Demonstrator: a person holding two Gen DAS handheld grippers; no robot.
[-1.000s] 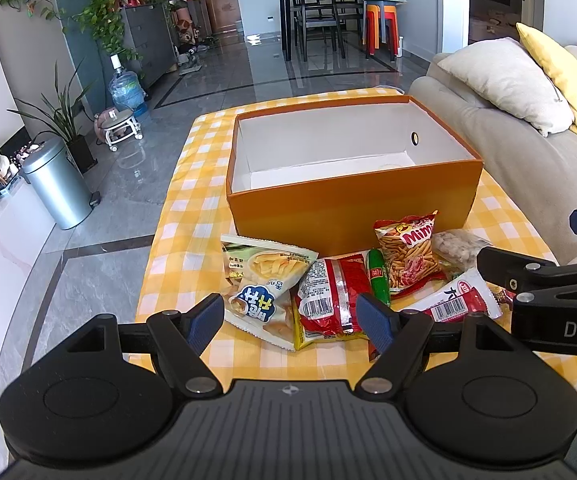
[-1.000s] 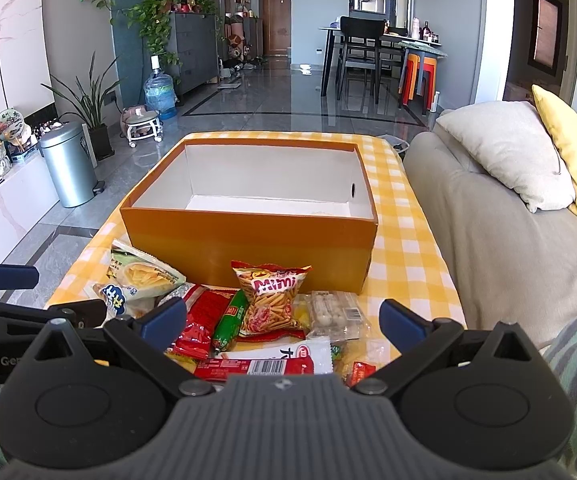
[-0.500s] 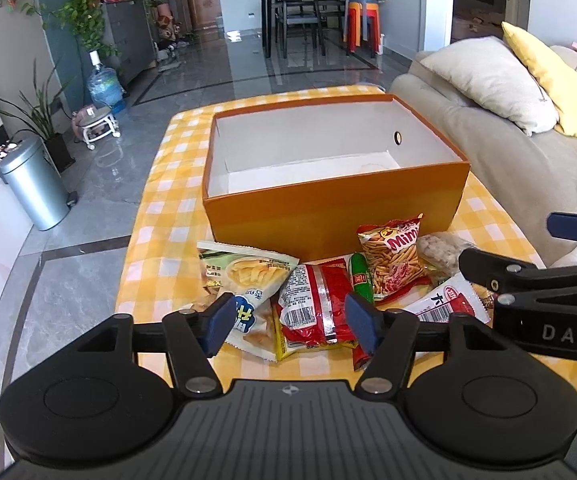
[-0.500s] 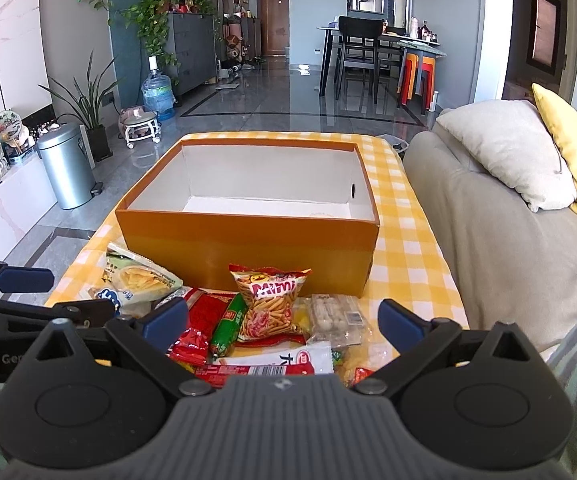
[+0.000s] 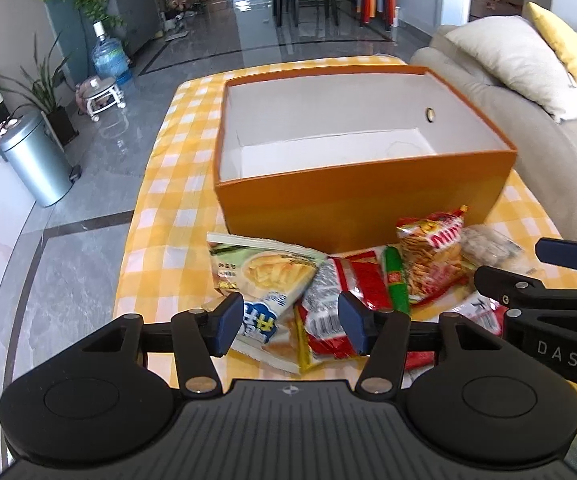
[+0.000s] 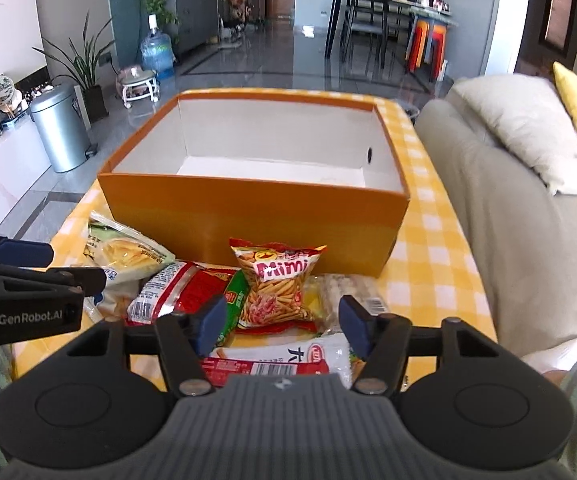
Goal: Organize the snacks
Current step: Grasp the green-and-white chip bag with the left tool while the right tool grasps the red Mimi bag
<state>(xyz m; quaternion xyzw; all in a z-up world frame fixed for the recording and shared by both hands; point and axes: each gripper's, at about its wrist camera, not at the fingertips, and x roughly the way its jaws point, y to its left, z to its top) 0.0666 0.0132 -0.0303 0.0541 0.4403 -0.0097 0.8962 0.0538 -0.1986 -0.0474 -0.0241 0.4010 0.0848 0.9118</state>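
**Left wrist view: both grippers closing over an overlapped pile**

The left gripper (image 5: 290, 326) is closing, nothing pinched yet, above the chips bag (image 5: 262, 276) and red packet (image 5: 342, 300). The right gripper (image 6: 278, 322) is also closing, empty, over the Mimi bag (image 6: 278, 284). All lie near the empty orange box (image 5: 362, 204). The overlapped wrappers may drag neighbours along; contact seems absent, though blur hides it.

Table under a yellow-and-white checked cloth (image 5: 168, 216). On it: open orange cardboard box with white inside (image 5: 368, 196), beyond both jaws; loose pile of crinkly plastic snack packets (image 6: 280, 284) below them.
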